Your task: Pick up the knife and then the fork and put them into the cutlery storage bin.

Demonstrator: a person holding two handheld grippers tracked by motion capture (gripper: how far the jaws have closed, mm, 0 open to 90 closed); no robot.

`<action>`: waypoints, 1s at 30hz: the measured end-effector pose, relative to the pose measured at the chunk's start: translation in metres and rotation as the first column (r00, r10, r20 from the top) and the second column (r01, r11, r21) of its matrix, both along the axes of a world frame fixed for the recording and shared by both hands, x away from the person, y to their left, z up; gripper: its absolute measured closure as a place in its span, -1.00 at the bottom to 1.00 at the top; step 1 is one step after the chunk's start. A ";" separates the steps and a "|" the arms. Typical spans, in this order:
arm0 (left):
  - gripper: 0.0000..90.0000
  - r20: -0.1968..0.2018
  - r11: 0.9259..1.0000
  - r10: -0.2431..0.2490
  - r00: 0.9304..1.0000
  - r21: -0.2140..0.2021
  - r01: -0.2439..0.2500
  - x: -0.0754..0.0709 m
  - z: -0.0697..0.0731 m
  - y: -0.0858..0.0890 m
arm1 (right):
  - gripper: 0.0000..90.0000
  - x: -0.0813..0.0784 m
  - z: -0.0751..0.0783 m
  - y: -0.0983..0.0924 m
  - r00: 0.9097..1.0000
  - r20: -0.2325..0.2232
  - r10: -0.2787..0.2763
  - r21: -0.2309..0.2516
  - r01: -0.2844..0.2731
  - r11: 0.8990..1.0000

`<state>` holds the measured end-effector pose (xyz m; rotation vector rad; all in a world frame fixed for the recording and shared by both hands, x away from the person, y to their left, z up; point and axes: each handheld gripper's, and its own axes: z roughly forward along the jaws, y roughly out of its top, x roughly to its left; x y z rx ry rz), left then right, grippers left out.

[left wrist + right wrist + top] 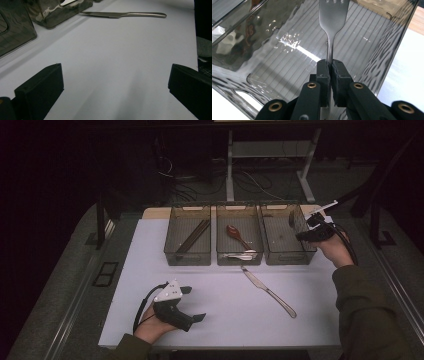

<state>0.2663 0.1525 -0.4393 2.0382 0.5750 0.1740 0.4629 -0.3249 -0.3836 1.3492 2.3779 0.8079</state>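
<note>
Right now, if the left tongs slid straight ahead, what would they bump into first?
Probably the table knife. The open left tongs point across bare white table toward it, though depth is hard to judge.

Fork [333, 17]: plain grey metal, clamped by its thin neck between the jaws of my right gripper [330, 66], tines pointing away from me. It hangs inside the right-hand smoky clear bin [384, 50], above the ribbed floor and not touching it; whether the tines meet the far wall I cannot tell.
</note>
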 end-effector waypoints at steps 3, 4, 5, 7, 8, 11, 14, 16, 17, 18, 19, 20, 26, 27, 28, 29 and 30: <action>-1.00 0.001 1.000 -0.002 1.000 0.002 0.002 0.000 0.000 0.000 | 0.87 0.002 -0.002 0.001 1.000 -0.006 0.002 -0.002 -0.003 1.000; -1.00 0.001 1.000 -0.002 1.000 0.002 0.002 0.000 0.000 0.000 | 0.87 0.003 -0.002 0.002 1.000 -0.010 0.001 -0.002 -0.001 1.000; -1.00 0.001 1.000 -0.002 1.000 0.001 0.002 0.000 0.000 0.000 | 0.87 0.004 -0.003 0.003 1.000 -0.010 0.005 -0.003 -0.005 1.000; -1.00 0.000 1.000 -0.002 1.000 0.001 0.002 0.000 0.000 0.000 | 0.87 0.005 -0.005 0.005 1.000 -0.018 0.009 -0.011 -0.009 1.000; -1.00 0.000 1.000 -0.002 1.000 0.001 0.002 0.000 0.000 0.000 | 0.87 0.006 -0.006 0.007 1.000 -0.020 0.009 -0.015 -0.009 1.000; -1.00 0.000 1.000 -0.002 1.000 0.000 0.002 0.000 0.000 0.000 | 0.87 0.008 -0.008 0.011 0.999 -0.025 0.022 -0.030 -0.023 0.999; -1.00 0.000 1.000 -0.002 1.000 0.000 0.002 0.000 0.000 0.000 | 0.87 0.011 -0.011 0.016 0.999 -0.038 0.025 -0.046 -0.026 0.999; -1.00 0.000 1.000 -0.003 1.000 -0.001 0.003 0.000 0.000 0.000 | 0.87 0.013 -0.012 0.018 0.999 -0.043 0.027 -0.050 -0.029 0.998; -1.00 0.000 1.000 -0.003 1.000 -0.001 0.003 -0.001 0.000 0.000 | 0.87 0.014 -0.013 0.019 0.998 -0.048 0.027 -0.051 -0.030 0.998; -1.00 0.000 1.000 -0.004 1.000 0.000 0.004 -0.001 0.000 0.000 | 0.87 0.014 -0.014 0.020 0.998 -0.052 0.027 -0.057 -0.030 0.998; -1.00 0.000 1.000 -0.004 1.000 0.000 0.004 -0.001 0.000 0.000 | 0.87 0.015 -0.014 0.021 0.998 -0.058 0.031 -0.062 -0.034 0.998; -1.00 0.000 1.000 -0.004 1.000 0.000 0.004 0.000 0.000 0.000 | 0.87 0.016 -0.015 0.023 0.997 -0.064 0.031 -0.067 -0.035 0.997; -1.00 0.000 1.000 -0.005 1.000 0.001 0.005 -0.001 0.000 -0.001 | 0.86 0.020 -0.018 0.030 0.995 -0.089 0.041 -0.108 -0.051 0.993; -1.00 -0.001 1.000 -0.005 1.000 0.000 0.005 -0.001 0.000 -0.001 | 0.85 0.021 -0.019 0.031 0.995 -0.093 0.046 -0.113 -0.057 0.992; -1.00 0.000 1.000 -0.005 1.000 0.000 0.005 -0.001 0.000 -0.001 | 0.85 0.022 -0.020 0.033 0.994 -0.101 0.046 -0.117 -0.058 0.991; -1.00 0.000 1.000 -0.005 1.000 0.000 0.005 -0.001 0.000 -0.001 | 0.84 0.022 -0.020 0.034 0.993 -0.105 0.050 -0.123 -0.063 0.990; -1.00 0.000 1.000 -0.005 1.000 0.000 0.005 -0.001 0.000 -0.001 | 0.84 0.023 -0.021 0.035 0.993 -0.109 0.053 -0.129 -0.067 0.989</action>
